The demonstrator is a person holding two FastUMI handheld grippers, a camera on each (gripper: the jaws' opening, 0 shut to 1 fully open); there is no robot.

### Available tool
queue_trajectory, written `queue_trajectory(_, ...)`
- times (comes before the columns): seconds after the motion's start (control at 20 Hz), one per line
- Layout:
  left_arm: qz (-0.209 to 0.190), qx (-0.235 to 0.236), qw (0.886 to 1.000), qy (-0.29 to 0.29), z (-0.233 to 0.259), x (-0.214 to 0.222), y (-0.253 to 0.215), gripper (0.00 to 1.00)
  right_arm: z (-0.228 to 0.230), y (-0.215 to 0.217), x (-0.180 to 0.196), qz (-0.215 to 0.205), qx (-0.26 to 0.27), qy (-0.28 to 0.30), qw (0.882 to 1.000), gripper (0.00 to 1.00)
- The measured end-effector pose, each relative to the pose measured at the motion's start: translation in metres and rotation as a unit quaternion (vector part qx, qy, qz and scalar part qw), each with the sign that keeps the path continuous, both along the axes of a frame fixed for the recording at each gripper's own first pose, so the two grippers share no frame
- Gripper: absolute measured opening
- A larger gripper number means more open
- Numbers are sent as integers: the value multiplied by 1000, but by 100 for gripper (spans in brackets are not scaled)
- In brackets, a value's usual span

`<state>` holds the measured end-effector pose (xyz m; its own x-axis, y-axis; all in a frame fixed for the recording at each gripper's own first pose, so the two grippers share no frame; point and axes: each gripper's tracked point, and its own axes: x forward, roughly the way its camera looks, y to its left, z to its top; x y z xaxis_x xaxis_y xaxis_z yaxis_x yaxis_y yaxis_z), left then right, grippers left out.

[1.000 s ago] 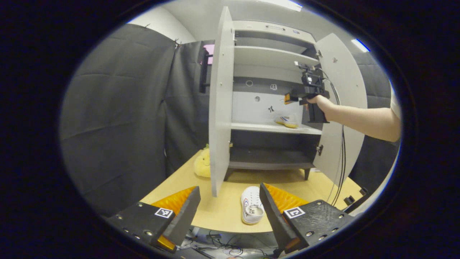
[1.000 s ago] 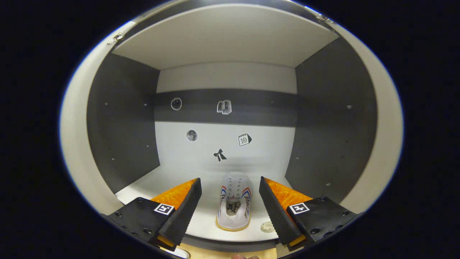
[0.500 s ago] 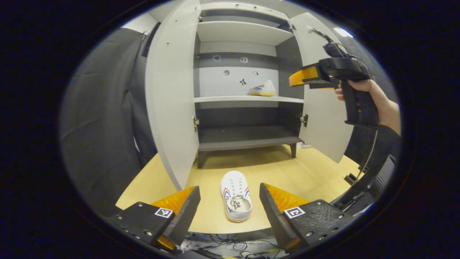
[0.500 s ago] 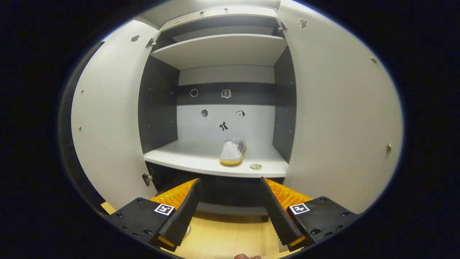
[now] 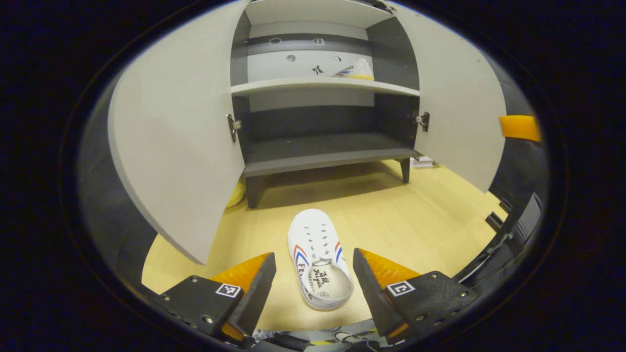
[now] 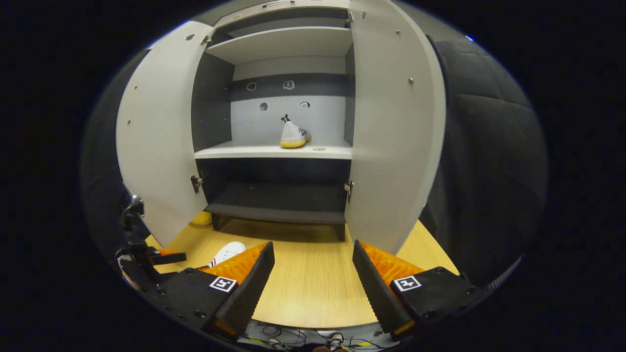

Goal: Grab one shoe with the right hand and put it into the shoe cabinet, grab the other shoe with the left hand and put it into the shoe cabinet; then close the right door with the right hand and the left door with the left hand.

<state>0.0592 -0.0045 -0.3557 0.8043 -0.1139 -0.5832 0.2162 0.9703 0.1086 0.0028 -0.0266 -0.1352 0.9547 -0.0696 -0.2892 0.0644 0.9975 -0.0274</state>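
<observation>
Shoe number one (image 6: 293, 135) already sits on the middle shelf (image 6: 274, 151) of the shoe cabinet (image 6: 288, 44), toward its right side, toe pointing inward. The second shoe (image 5: 318, 264) lies on the desk (image 5: 415, 230) in front of the cabinet, heel toward the camera, and the left tongs (image 5: 313, 283) hang above it with their fingers spread wide, one on each side of the heel and touching nothing. The right tongs (image 6: 313, 278) are also spread and empty, held back from the cabinet over bare desk. Both doors stand wide open: the left door (image 5: 181, 146) swings out close beside the shoe on the desk, and the right door (image 5: 455, 102) swings out on the other side.

Judging by this, the step in hand is the left-hand pickup, and several things could spoil it. The shoe is soft and low, so a pinch taken too high on the collar may only fold the fabric and let the shoe slip out on the lift. A descent that comes in off-centre could nudge the heel sideways and spin the shoe toward the left door's lower edge. Lifting toward the shelf, the shoe or the tongs might clip that same door, which stands near the path. On the shelf, a careless placement could knock the first shoe. A yellow object (image 6: 201, 218) sits by the cabinet's left foot, out of the way.
</observation>
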Motion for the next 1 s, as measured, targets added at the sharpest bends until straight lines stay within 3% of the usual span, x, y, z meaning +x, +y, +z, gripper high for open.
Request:
queue_trajectory(0.1,-2,3,1000,15,-16,12,3,91,-7,-13,-17,-16,-7,9,1000,100)
queue_trajectory(0.4,26,-7,997,70,-69,31,20,92,-21,-85,-72,-117,-1,40,992,100)
queue_trajectory(0.5,23,-2,996,85,-84,32,23,63,-20,-114,-91,-156,0,47,987,100)
queue_trajectory(0.55,23,-8,996,89,-87,33,22,67,-17,-126,-99,-176,2,47,983,100)
queue_trajectory(0.6,24,-14,995,93,-86,33,22,63,-14,-138,-108,-195,5,46,980,100)
queue_trajectory(0.8,26,-62,991,116,-95,36,12,63,-5,-181,-133,-254,-1,43,966,100)
queue_trajectory(0.85,28,-73,989,123,-93,33,12,60,-1,-189,-137,-266,1,41,963,100)
queue_trajectory(0.9,26,-72,989,124,-93,34,11,43,4,-195,-141,-275,5,37,961,100)
queue_trajectory(1.0,10,-57,990,127,-94,33,12,43,13,-206,-148,-295,11,28,955,100)
